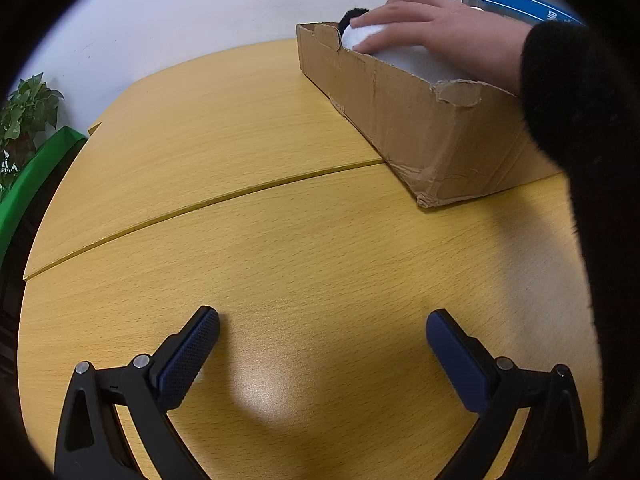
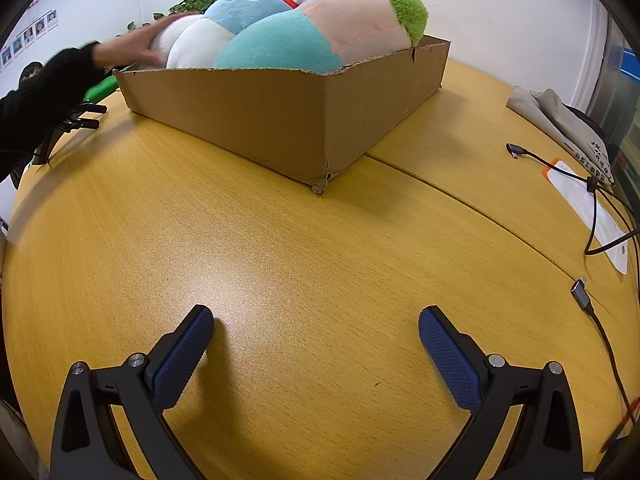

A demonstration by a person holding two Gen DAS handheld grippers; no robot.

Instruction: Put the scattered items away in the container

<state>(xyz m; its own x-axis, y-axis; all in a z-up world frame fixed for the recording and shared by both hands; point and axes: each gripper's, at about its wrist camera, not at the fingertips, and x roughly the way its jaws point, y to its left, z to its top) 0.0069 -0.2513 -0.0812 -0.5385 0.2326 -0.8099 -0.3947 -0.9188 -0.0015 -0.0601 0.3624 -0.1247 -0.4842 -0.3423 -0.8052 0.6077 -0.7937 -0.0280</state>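
A shallow cardboard box (image 2: 288,120) stands on the wooden table (image 2: 300,248), heaped with plush toys: a teal and pink one with a green tuft (image 2: 320,40), a light blue one (image 2: 248,8) and a white one (image 2: 192,46). A bare hand (image 2: 136,46) in a black sleeve presses on the white plush. In the left wrist view the same box (image 1: 400,108) is at upper right, the hand (image 1: 432,28) resting on a white and black plush (image 1: 372,34). My left gripper (image 1: 322,332) and my right gripper (image 2: 316,328) both stand open over bare table, nothing between their fingers.
Black USB cables (image 2: 596,200), a white paper sheet (image 2: 592,208) and a beige cloth (image 2: 560,124) lie at the table's right edge. The left gripper body (image 2: 68,128) rests on the table left of the box. A potted plant (image 1: 24,116) and a green object (image 1: 32,184) sit beyond the table's left side.
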